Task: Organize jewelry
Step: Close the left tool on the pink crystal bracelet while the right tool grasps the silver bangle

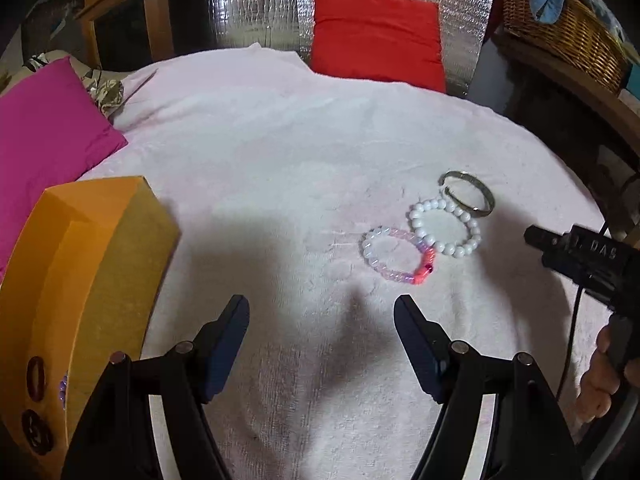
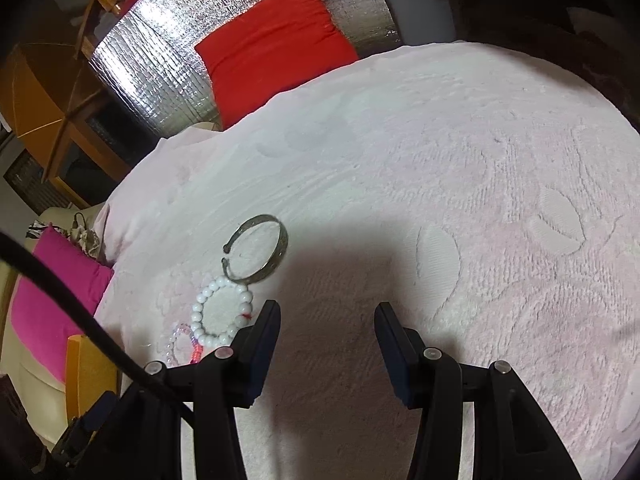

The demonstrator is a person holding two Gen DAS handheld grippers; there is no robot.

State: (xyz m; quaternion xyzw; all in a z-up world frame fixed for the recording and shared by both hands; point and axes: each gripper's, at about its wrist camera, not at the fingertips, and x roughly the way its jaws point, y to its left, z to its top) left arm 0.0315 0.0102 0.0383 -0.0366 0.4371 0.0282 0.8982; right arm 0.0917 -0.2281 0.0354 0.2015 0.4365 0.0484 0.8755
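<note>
Three bracelets lie together on the pale pink towel (image 1: 280,152): a silver metal bangle (image 1: 467,193), a white bead bracelet (image 1: 445,226) and a pink, clear and orange bead bracelet (image 1: 396,254). My left gripper (image 1: 321,308) hovers open just short of them, nothing between its fingers. An orange jewelry box (image 1: 80,272) stands at its left, with dark and purple pieces (image 1: 36,378) inside. In the right wrist view the bangle (image 2: 258,249) and white bead bracelet (image 2: 222,310) lie left of my right gripper (image 2: 326,314), which is open and empty over bare towel (image 2: 440,200).
A magenta cushion (image 1: 48,128) lies at the left, a red cushion (image 1: 378,36) at the back against silver foil (image 1: 256,0). A wicker basket (image 1: 560,28) sits on a wooden shelf at the right. The other gripper's body and a hand (image 1: 600,372) show at the right edge.
</note>
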